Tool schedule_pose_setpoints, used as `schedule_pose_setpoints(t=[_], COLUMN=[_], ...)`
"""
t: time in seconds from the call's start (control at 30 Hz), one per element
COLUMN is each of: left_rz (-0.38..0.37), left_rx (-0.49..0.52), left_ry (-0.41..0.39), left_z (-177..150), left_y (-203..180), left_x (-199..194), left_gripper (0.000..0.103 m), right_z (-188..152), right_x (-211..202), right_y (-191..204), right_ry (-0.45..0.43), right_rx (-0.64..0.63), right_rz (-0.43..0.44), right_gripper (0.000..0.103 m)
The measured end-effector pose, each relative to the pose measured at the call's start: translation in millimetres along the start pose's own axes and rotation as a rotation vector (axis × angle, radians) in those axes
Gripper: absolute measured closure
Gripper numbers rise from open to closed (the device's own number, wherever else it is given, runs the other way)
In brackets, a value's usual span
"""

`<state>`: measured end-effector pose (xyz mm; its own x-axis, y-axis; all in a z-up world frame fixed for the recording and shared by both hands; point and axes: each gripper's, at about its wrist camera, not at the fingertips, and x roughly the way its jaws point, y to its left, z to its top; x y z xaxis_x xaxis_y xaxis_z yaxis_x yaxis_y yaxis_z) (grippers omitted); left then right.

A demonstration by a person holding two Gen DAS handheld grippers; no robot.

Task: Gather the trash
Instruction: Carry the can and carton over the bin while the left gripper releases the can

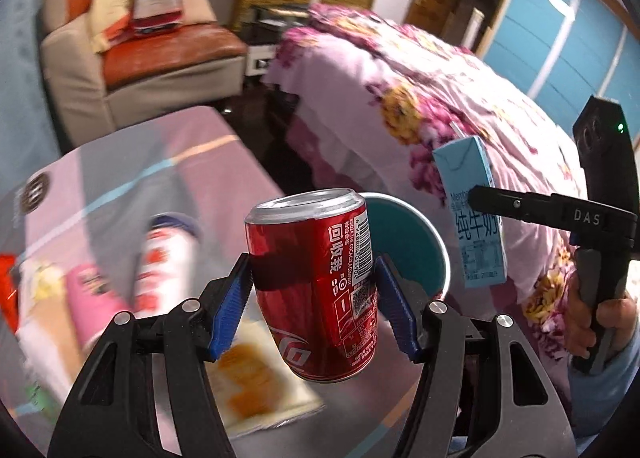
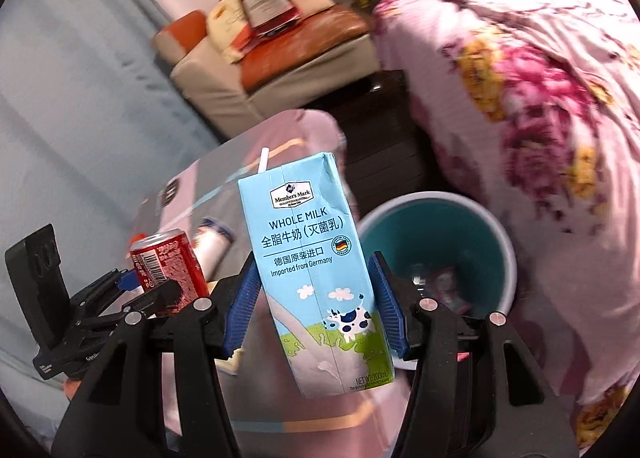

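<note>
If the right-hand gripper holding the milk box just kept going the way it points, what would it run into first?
Probably the teal bin: the right gripper, shut on the milk carton, aims down towards it, slightly to its left. Depth is unclear, so it might meet the near rim or the dark floor beside it.

Indoor lighting is even and moderately bright with a pinkish cast. Both fisheye views bend strongly toward a dark rim. Motion blur smears the background, worst at 9 o'clock; the held can (image 1: 316,282) and milk carton (image 2: 316,274) stay sharp, with mild glare.
</note>
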<state>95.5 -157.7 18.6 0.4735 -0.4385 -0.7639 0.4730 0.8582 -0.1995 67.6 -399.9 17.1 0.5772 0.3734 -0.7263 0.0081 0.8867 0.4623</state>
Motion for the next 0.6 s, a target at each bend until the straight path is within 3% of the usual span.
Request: schedule_pose_setpoints(t=[0.27, 0.6], left_rz=[-0.03, -0.024], left_rx=[0.07, 0.089], left_ry=[0.102, 0.196], left_z=[9, 7], left_y=[-52, -68], left_x=[71, 130], left_gripper=[0.04, 0.04], right_z=[-3, -8], right_x=[11, 34], right_y=[-55, -81], right_ry=[0.01, 0.029], right_rx=[0.074, 0.11], right_rz=[-0.058, -0.101], right_gripper=[0.051, 0.051])
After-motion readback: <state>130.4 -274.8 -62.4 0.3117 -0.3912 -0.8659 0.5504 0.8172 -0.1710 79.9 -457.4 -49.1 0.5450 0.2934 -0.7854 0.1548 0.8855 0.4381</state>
